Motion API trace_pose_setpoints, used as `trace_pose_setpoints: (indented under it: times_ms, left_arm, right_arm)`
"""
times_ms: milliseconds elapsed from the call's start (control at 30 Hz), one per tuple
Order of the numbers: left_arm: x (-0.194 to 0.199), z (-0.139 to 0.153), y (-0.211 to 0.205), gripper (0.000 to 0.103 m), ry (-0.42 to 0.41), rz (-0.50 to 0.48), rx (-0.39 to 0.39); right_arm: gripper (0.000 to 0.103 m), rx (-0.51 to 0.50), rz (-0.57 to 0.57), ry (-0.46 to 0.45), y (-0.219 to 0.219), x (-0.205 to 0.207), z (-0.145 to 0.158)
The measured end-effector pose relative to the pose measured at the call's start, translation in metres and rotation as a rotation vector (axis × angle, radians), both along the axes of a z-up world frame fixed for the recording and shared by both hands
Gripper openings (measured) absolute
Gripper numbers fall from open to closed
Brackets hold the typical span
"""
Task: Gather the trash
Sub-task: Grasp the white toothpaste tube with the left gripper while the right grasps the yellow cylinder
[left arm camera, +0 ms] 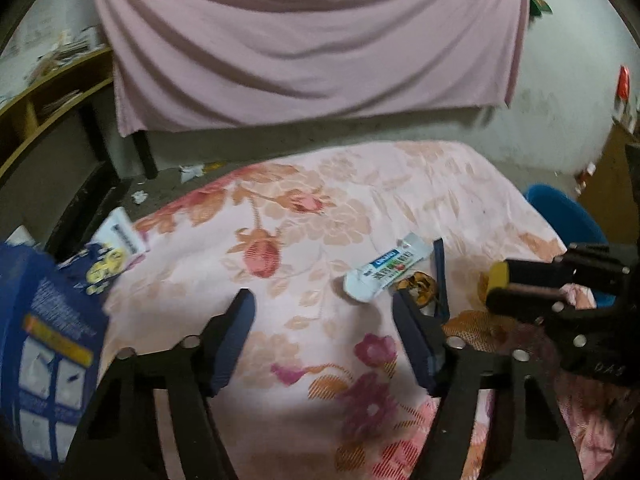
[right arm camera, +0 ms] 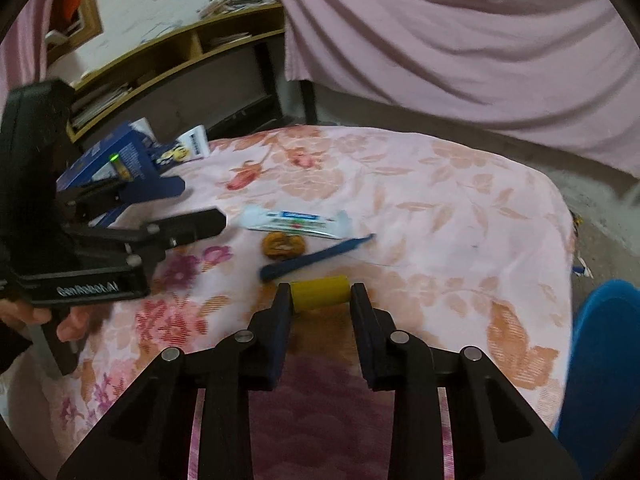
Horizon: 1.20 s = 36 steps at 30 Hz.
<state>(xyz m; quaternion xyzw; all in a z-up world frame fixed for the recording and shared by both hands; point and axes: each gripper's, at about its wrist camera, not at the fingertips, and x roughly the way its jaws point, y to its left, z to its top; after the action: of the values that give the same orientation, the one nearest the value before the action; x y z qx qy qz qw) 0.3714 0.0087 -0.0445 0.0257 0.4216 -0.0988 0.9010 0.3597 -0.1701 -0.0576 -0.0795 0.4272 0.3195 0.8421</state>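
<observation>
Dim indoor light w/ dark vignetting at fisheye corners; edges are bent, motion blur is seen throughout both views.

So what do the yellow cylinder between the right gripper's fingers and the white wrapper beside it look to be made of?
Yellow cylinder: matte, opaque and evenly coloured with a smooth rounded side, so probably plastic or foam; the blur leaves it open. White wrapper: thin glossy printed film, likely plastic or foil laminate, judging by its crimped ends, wrinkles and sheen.
</observation>
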Motion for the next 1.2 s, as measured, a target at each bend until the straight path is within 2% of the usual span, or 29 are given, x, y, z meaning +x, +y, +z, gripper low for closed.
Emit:
trace_pose_setpoints:
  times_ms: [200,267,400,567,667,933,1033,1200]
  left_arm:
    - [0.022,-0.011,-0.019,0.056,0.037,-0.099,0.049]
    - [0.028,-0.013,-0.025,0.048,0.043,-0.139,0.058]
    - [0.036,-0.018,-0.034,0.041,0.065,-0.200,0.073]
    - [0.037,-0.020,-0.040,0.025,0.093,-0.247,0.068]
    - [0.034,-0.018,-0.043,0.020,0.107,-0.263,0.081]
    - [0.016,-0.014,-0.044,0.016,0.094,-0.194,0.065]
    - [0.004,-0.010,-0.041,0.016,0.072,-0.149,0.034]
    - [-0.019,0.004,-0.039,0.016,-0.024,-0.078,-0.035]
  right_arm:
    - [0.027,0.025,-0.055,0.025,-0.020,0.010,-0.001]
    - [0.027,0.036,-0.064,0.038,-0.024,0.013,-0.002]
    - [0.027,0.045,-0.064,0.047,-0.025,0.015,-0.003]
    - [0.027,0.047,-0.063,0.048,-0.027,0.014,-0.002]
    - [0.027,0.052,-0.067,0.049,-0.030,0.014,-0.001]
    - [0.027,0.060,-0.064,0.058,-0.032,0.012,-0.003]
    - [0.027,0.066,-0.060,0.049,-0.032,0.009,-0.001]
    - [0.027,0.092,-0.073,-0.027,-0.036,-0.002,0.010]
